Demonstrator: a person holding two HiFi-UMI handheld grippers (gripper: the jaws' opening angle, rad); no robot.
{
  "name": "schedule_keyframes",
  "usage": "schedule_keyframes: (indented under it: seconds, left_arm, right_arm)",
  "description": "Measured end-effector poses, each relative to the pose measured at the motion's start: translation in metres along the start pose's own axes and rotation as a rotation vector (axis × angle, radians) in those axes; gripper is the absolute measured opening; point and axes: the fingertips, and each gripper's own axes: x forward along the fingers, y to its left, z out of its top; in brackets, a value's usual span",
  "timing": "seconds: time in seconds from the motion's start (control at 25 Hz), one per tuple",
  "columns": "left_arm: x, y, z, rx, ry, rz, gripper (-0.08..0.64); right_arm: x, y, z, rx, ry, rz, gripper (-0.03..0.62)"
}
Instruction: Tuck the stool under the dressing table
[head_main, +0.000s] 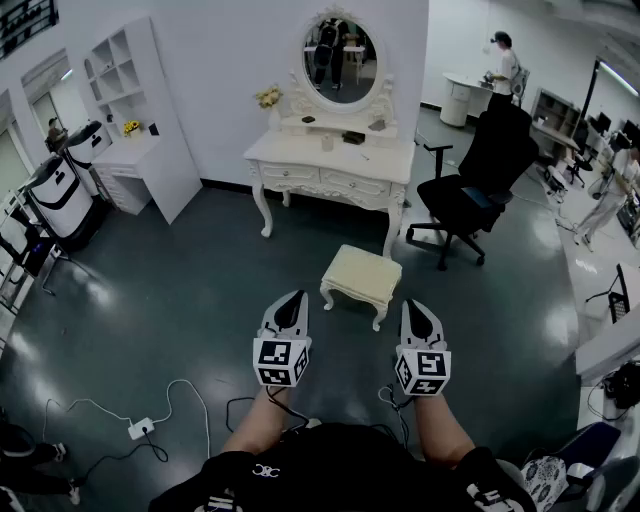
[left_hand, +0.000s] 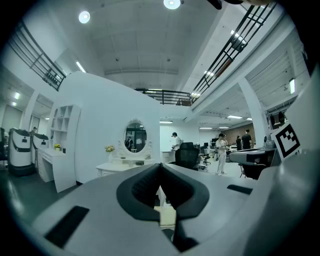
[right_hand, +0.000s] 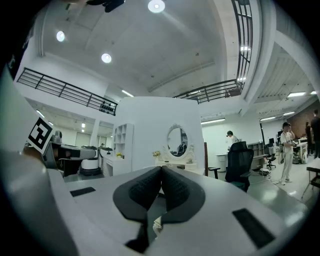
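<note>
Left gripper (head_main: 291, 301) and right gripper (head_main: 415, 307), both jaws pressed together on nothing, point level at the stool (head_main: 362, 276), standing just before the dressing table (head_main: 330, 162), not under it.

The stool (head_main: 362, 283) stands clear in front of the dressing table (head_main: 330, 165), not under it. Farther out from the table, the left gripper (head_main: 292, 305) and right gripper (head_main: 416, 312) hover with jaws together. An office chair (head_main: 480, 180) sits right of the table.
</note>
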Motion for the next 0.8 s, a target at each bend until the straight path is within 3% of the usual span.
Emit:
schedule_keyframes:
  seconds: [0.4,0.8]
  left_arm:
    - [0.006,0.006,-0.006,-0.021,0.015,-0.051,0.017]
    - [0.013,0.036,-0.019,-0.038,0.019,-0.123,0.017]
  right_arm:
    - [0.008,0.009,-0.005,-0.007,0.014,-0.035,0.017]
    - [0.028,0.045,-0.012,-0.032,0.038,-0.082,0.017]
